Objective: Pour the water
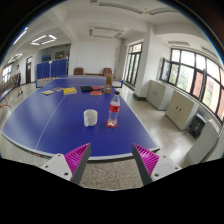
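Observation:
A clear water bottle [114,111] with a red cap stands upright on the blue table-tennis table [50,118], near its front right corner. A small white cup [90,117] stands just left of the bottle. My gripper [112,158] is open, its pink-padded fingers [77,157] spread wide with nothing between them. It hovers over the floor in front of the table's edge, well short of the bottle and cup.
Farther back on the table lie a yellow item [69,91], a dark round object [98,89] and a red item [110,89]. Windows [190,75] and low cabinets [180,106] line the right wall. Speckled floor [112,172] lies below the fingers.

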A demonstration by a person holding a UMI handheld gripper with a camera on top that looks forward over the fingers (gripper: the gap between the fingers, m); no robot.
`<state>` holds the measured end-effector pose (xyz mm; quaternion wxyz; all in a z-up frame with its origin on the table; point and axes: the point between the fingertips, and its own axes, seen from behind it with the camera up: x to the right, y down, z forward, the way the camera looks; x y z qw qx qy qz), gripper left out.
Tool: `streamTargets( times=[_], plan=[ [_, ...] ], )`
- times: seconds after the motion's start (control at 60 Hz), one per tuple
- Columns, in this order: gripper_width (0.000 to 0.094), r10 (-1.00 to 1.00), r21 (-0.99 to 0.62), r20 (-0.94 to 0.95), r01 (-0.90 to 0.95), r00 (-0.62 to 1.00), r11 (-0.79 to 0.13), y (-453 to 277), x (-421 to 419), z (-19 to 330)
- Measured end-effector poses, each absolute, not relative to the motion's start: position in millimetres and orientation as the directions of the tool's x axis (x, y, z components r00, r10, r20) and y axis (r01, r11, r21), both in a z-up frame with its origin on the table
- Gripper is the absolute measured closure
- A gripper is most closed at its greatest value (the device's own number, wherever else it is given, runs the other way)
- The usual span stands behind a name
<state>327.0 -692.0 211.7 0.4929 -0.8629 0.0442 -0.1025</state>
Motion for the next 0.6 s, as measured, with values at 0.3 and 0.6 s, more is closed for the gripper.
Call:
streamTargets(
  times=[0.3,0.6],
  plan=[
    [0.0083,-0.175,-0.887,0.124,0.030,0.977,-0.462,-727.2,322.4,239.2],
    [0.0085,-0.154,-0.900,0.119,0.041,0.981,-0.433,-723.1,315.8,255.2]
  ],
)
